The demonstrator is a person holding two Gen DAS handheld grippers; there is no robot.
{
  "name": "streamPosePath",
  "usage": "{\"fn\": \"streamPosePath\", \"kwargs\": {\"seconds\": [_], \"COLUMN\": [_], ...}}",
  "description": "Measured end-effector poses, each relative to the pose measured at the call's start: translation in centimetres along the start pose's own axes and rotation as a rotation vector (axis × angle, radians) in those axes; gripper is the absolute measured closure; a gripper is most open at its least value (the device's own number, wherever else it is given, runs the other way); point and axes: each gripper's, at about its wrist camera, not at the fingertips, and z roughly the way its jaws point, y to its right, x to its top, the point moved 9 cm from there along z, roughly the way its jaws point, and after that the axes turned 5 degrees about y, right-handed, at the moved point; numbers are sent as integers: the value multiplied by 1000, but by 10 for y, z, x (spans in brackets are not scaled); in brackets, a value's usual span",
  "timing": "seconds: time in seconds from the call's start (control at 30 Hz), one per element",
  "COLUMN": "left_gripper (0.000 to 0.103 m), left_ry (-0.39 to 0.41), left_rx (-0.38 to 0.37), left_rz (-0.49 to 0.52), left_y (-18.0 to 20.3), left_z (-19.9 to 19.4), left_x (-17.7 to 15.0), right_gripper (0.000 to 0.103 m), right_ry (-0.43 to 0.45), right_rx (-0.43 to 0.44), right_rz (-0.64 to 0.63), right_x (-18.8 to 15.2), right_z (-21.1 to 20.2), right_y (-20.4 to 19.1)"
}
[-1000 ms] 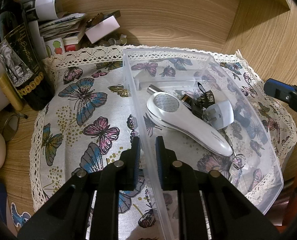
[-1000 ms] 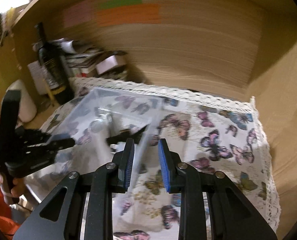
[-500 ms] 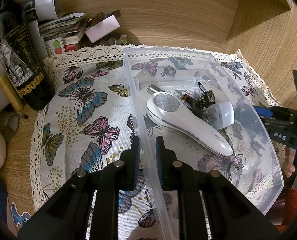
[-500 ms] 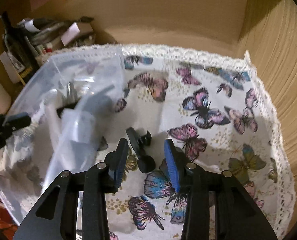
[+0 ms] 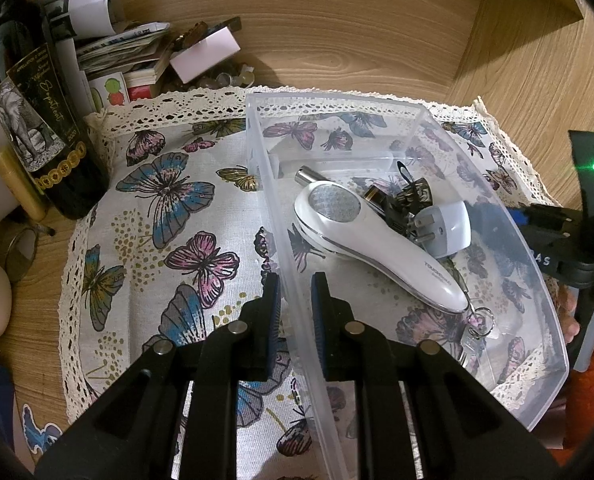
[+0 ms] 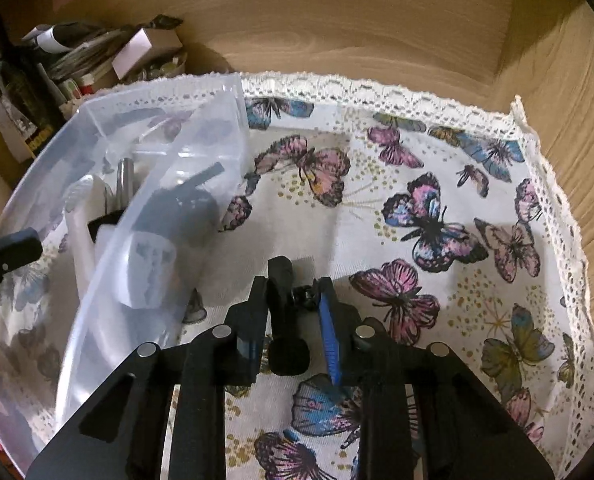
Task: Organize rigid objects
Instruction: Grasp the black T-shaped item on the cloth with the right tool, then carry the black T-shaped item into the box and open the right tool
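Left gripper (image 5: 295,294) straddles the near-left wall of the clear plastic bin (image 5: 545,276): one finger outside on the butterfly cloth (image 5: 177,216), the other inside, pads close on either side of the wall; whether they press the plastic or merely flank it cannot be told. Right gripper (image 6: 293,300) sits low over the cloth just beside the bin's right wall, jaws narrowed around a small black clip-like object (image 6: 283,280). Left pad lies against the object's upright bar; blue right pad touches a small knob on its side, so the object appears pinched. Its rounded lower end rests on or just above the cloth, unclear which. Inside the bin: white handheld device (image 5: 373,240) lying diagonally, a white plug adapter (image 5: 445,226) touching it, a dark tangle of small items (image 5: 409,196) behind, a metal cylinder (image 5: 311,176) and a key ring (image 5: 481,322) at the device's tail. Wine bottle (image 5: 45,128) and stacked papers (image 5: 125,48) stand off the cloth, far left.
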Motion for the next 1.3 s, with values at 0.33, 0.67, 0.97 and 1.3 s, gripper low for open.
{"fn": "streamPosePath", "kwargs": {"seconds": [0.33,0.67,0.97,1.3], "left_gripper": [88,88,88,88], "left_ry": [0,0,0,0], "left_rx": [0,0,-1,0], "left_rz": [2,2,1,2], "left_y": [0,0,0,0], "left_z": [1,1,1,1], "left_x": [0,0,0,0], "right_gripper": [81,81,81,81], "right_ry": [116,212,178,103], "right_rx": [-1,61,129,152], "right_rz": [-21,-65,-163,-177], "right_x": [25,46,34,18], "right_z": [-41,-73,-67,-51], "right_y": [-6,-42,-87,-95]}}
